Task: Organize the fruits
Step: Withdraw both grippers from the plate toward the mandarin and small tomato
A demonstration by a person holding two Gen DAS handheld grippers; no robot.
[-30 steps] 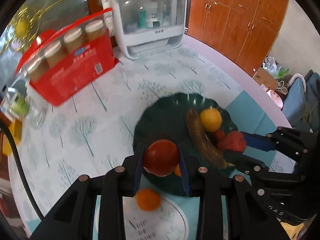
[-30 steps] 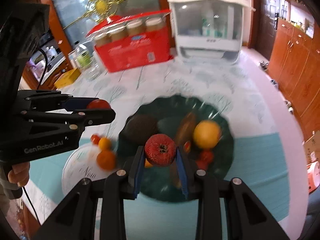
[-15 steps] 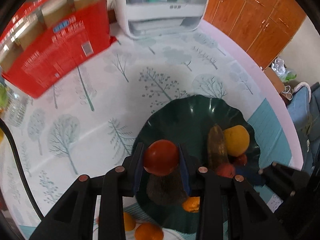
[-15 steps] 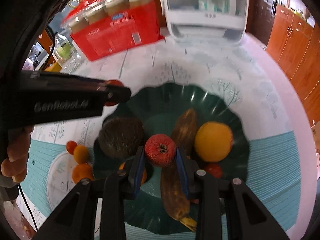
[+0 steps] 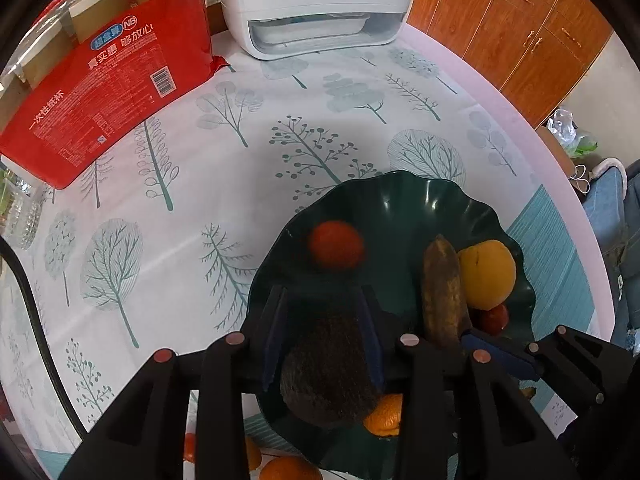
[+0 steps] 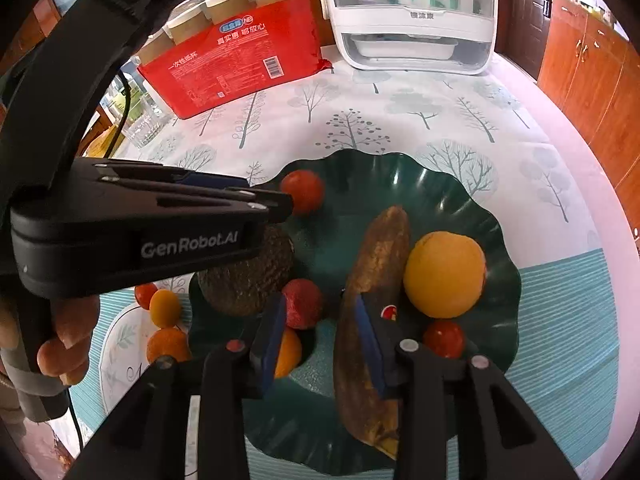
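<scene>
Both grippers have let go since the earlier frames: the red tomato [image 5: 336,244] that sat clamped in the left gripper [image 5: 320,336] now lies blurred on the dark green plate [image 5: 400,196], at the middle of the left wrist view, and the rough red fruit [image 6: 303,303] has left the right gripper [image 6: 320,340] and rests on the plate just ahead of its left finger. Each pair of jaws stands apart with nothing between them. The left jaws hang over the dark avocado [image 5: 328,376]; the right jaws sit low over the plate, one finger close against the brown banana [image 6: 376,280], beside the orange [image 6: 444,274]. Judging by the blur, the tomato may be rolling, so the sound move is to lift both grippers straight up and back, without brushing banana or avocado. Several small oranges [image 6: 166,344] wait on the white plate [image 6: 116,360] on the tabletop [image 5: 200,160], lower left of the right wrist view.
</scene>
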